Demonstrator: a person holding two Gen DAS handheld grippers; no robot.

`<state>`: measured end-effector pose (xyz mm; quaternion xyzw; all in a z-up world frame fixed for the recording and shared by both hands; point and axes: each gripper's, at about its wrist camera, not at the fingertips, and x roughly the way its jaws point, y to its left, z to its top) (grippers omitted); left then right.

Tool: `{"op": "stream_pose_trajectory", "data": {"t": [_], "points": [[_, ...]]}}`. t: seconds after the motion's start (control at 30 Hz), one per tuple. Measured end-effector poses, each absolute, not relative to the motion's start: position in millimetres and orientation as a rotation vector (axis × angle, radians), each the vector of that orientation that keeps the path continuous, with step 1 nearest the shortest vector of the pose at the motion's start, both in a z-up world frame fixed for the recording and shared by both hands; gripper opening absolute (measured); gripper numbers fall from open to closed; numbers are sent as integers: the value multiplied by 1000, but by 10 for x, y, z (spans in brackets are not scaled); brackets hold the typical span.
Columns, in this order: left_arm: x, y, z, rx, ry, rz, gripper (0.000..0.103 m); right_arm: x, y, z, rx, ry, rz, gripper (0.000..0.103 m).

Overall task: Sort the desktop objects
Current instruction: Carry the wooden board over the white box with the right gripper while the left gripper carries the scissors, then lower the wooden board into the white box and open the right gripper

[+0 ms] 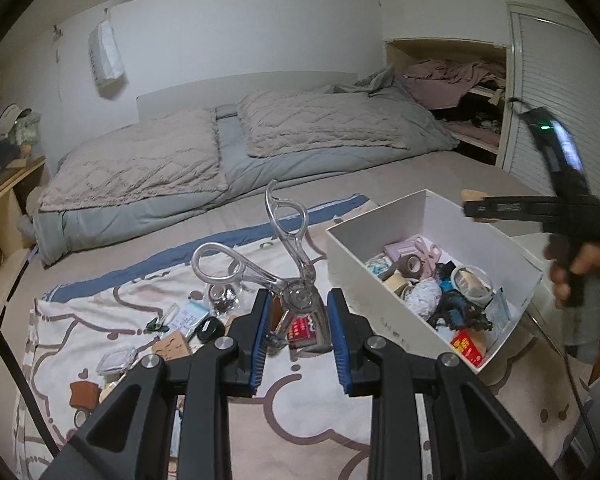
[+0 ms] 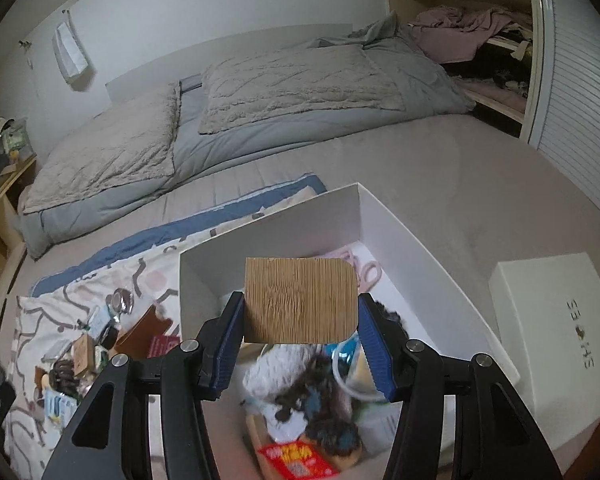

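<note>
Bedspread clutter [image 1: 180, 320] surrounds white box [image 1: 380, 240]; left gripper [image 1: 298, 320] jaws clamp clear-handled scissors [image 1: 296, 296], right gripper [image 2: 300, 320] jaws pinch ribbed wooden block [image 2: 300, 300].

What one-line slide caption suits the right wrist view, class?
Right gripper holds a bamboo board above the white box of sorted clutter.

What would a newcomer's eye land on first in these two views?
The clear-handled scissors gripped in the left tongs, handles spread above the patterned sheet. Then the ribbed wooden block clamped in the right tongs, poised over the open white box already heaped with tape rolls and small clutter.
</note>
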<state>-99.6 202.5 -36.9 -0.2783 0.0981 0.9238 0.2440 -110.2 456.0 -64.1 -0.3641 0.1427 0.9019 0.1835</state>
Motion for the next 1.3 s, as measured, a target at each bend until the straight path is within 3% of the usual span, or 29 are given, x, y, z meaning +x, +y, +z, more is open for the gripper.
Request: {"op": "stream_pose_trajectory", "data": {"t": [0.53, 0.8, 1.3], "points": [[-1072, 2678, -459, -709, 312, 2526, 28, -1562, 5043, -1290, -1229, 501, 2430, 56], [-1155, 3093, -543, -695, 316, 2488, 28, -1681, 5031, -1326, -1298, 372, 2487, 56], [-1394, 3578, -670, -741, 233, 2454, 28, -1780, 5092, -1485, -1436, 396, 2477, 56]]}}
